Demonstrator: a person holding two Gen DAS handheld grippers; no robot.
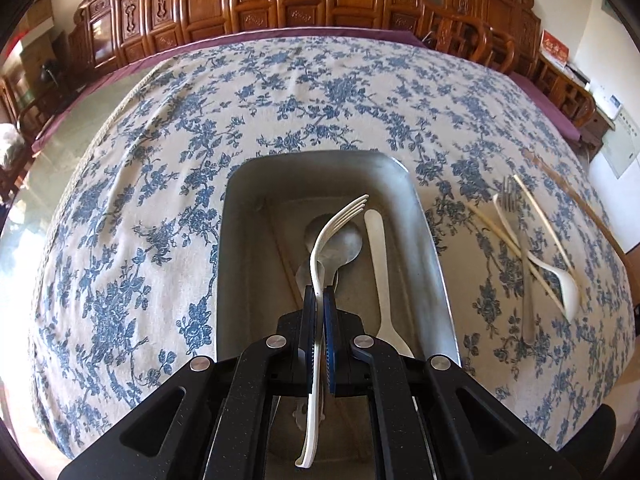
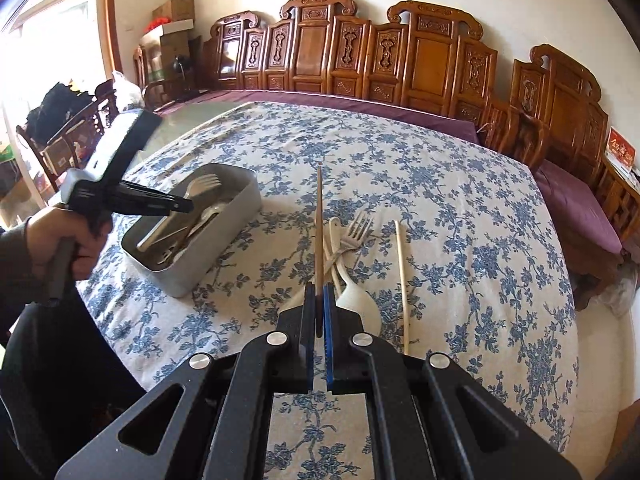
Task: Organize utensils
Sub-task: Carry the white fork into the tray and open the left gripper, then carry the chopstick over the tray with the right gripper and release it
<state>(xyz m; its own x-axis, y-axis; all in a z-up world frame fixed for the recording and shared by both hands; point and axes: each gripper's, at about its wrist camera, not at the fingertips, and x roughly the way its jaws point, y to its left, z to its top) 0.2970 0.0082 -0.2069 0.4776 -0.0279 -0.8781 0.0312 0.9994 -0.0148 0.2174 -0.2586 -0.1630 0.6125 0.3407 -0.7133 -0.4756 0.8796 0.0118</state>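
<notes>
A cream plastic fork [image 1: 320, 272] is gripped between the closed jaws of the left gripper [image 1: 319, 300], tines pointing away and curving upward, handle trailing back under the fingers. It is held above a grey metal tray [image 1: 432, 264] in which a metal spoon [image 1: 340, 240] and a cream utensil [image 1: 380, 272] with a long handle are already laid. The right gripper [image 2: 319, 300] is clamped on a brown chopstick [image 2: 319, 240], which is pointed forward over the table.

In the left wrist view, the tray's inside is shown from above, and a loose pile is seen off to the right: a metal fork [image 1: 520, 248], a cream spoon [image 1: 560, 280] and pale chopsticks [image 1: 500, 232]. In the right wrist view, the left gripper [image 2: 176, 204] is seen from the side over the tray [image 2: 224, 256], held by a hand [image 2: 68, 240] in a dark sleeve; the same pile lies just beyond the right fingers, with one pale chopstick [image 2: 402, 280] apart to its right.

The table is covered by a cream cloth [image 1: 160, 200] printed with blue flowers. Carved wooden chairs [image 2: 360, 56] are lined along the wall, and cardboard boxes [image 2: 172, 28] are stacked in a corner near a bright window.
</notes>
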